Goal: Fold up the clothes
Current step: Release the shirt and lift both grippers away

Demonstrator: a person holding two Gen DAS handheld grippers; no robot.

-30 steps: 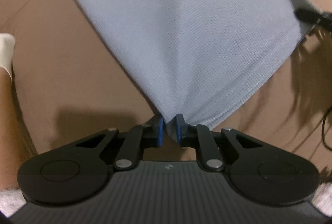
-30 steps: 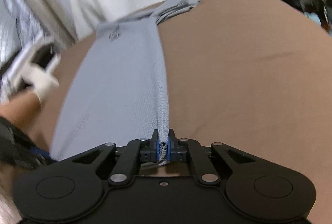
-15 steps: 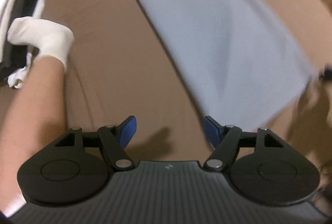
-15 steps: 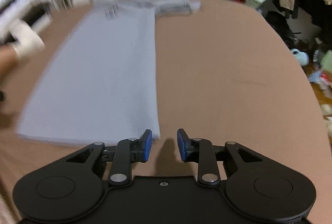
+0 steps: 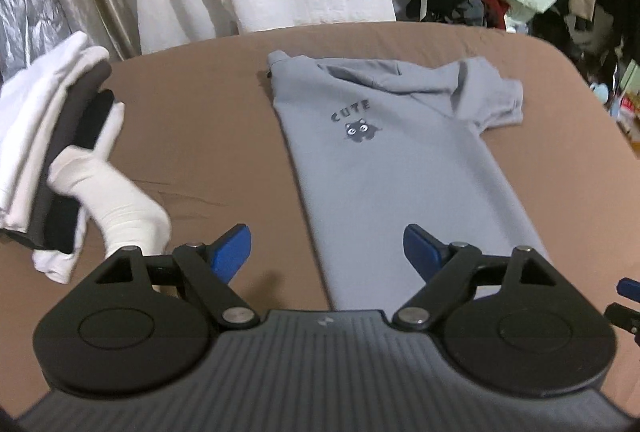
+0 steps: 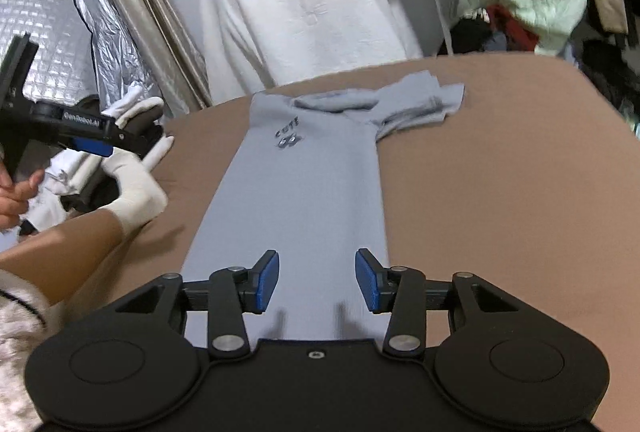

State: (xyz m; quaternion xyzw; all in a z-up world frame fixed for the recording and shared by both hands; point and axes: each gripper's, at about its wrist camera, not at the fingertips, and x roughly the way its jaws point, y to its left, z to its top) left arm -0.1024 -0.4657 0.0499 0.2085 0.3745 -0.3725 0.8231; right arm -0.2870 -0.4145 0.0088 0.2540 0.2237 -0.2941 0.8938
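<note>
Both grippers hovered over a grey T-shirt lying flat on the brown table, neither one holding cloth. The left gripper had its blue pads spread wide and opening further, with nothing between them; the right gripper stood partly apart, also opening, above the shirt's near hem and clear of the fabric. The shirt ran lengthwise away from the grippers, its left side already folded in to a straight edge, while the right sleeve at the far end lay loosely bunched and sticking out. That sleeve looked the likeliest trouble: a fold made over it could trap the wrinkles and leave a lumpy, crooked bundle, and a pinch that took only the top layer might drag the finished fold open. To the left, a white-gloved hand rested by a stack of folded clothes. The shirt's chest print read "CUTE" above a small cartoon face. Lettering on the left gripper's side, seen from the right wrist, was too blurred to read.
</note>
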